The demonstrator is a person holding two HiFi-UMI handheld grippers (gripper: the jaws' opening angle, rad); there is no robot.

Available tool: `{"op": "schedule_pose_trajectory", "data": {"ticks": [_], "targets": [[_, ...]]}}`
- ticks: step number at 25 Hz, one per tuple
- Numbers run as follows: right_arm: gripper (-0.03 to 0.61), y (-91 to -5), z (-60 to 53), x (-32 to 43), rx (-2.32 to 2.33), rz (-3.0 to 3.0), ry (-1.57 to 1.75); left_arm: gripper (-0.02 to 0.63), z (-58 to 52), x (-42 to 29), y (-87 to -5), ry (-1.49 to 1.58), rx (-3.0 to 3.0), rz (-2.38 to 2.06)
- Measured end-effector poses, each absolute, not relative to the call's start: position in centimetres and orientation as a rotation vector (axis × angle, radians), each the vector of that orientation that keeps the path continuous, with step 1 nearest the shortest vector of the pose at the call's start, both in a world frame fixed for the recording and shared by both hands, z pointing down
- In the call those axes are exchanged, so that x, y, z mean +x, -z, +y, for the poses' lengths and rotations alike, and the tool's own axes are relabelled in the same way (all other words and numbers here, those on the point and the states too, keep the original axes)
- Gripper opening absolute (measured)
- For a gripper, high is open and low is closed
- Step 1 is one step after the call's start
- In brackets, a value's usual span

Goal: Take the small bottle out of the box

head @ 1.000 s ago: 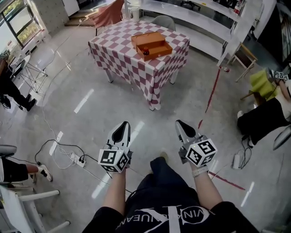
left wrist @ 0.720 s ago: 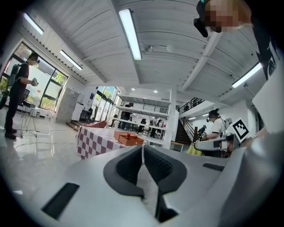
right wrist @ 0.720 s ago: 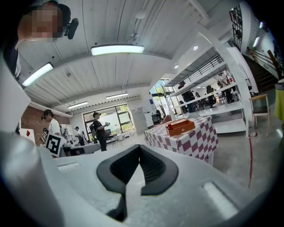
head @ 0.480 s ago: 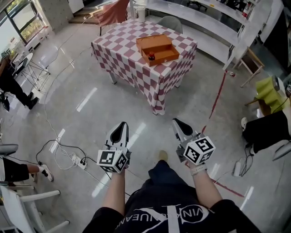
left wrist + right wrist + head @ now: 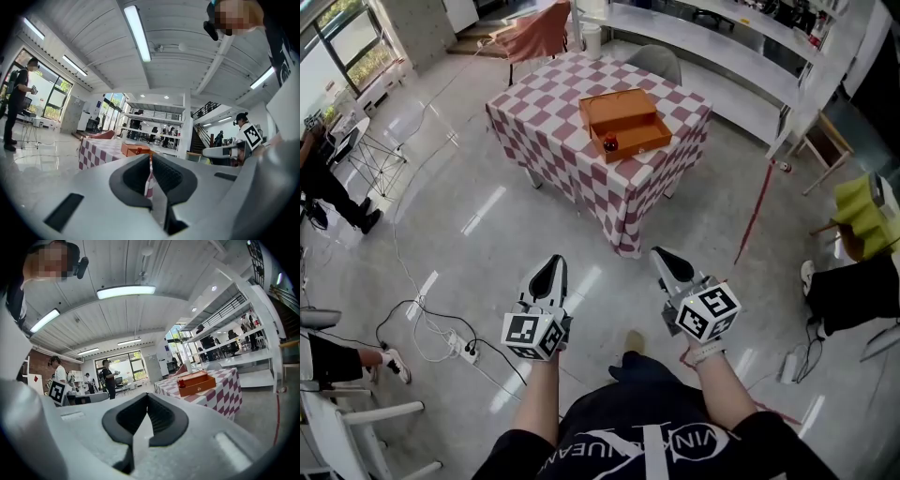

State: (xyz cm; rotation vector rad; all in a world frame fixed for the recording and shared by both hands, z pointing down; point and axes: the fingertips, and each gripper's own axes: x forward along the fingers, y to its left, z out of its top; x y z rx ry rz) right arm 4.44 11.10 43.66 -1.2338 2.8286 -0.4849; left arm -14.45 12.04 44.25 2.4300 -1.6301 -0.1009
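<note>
The 2 grippers, the left gripper (image 5: pixel 549 269) and the right gripper (image 5: pixel 669 262), each have their jaws closed together on nothing and are held side by side above the floor (image 5: pixel 469 234), well apart from the far checkered table (image 5: pixel 546 105), where the small bottle (image 5: pixel 609 143) stands inside the open orange box (image 5: pixel 647 147), at its near left corner.

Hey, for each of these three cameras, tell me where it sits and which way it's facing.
Head view: on the person's head, looking steeply down at the floor and the checked table; shows forearms, legs, left gripper and right gripper.
Left gripper view: rides the left gripper, looking level along its closed jaws toward the table.
Right gripper view: rides the right gripper, likewise level, closed jaws in front.
Shared: both gripper views show the orange box on the table.
</note>
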Motion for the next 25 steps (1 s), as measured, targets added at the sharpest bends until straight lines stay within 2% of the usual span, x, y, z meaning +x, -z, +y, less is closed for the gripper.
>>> {"op": "schedule_pose_trajectory", "data": {"ticks": [25], "targets": [[0.006, -44.8, 1.5, 8.3, -1.152, 2.888, 0.477, 0.020, 3.3, -10.2, -45.0, 0.087, 2.381, -1.695]]}}
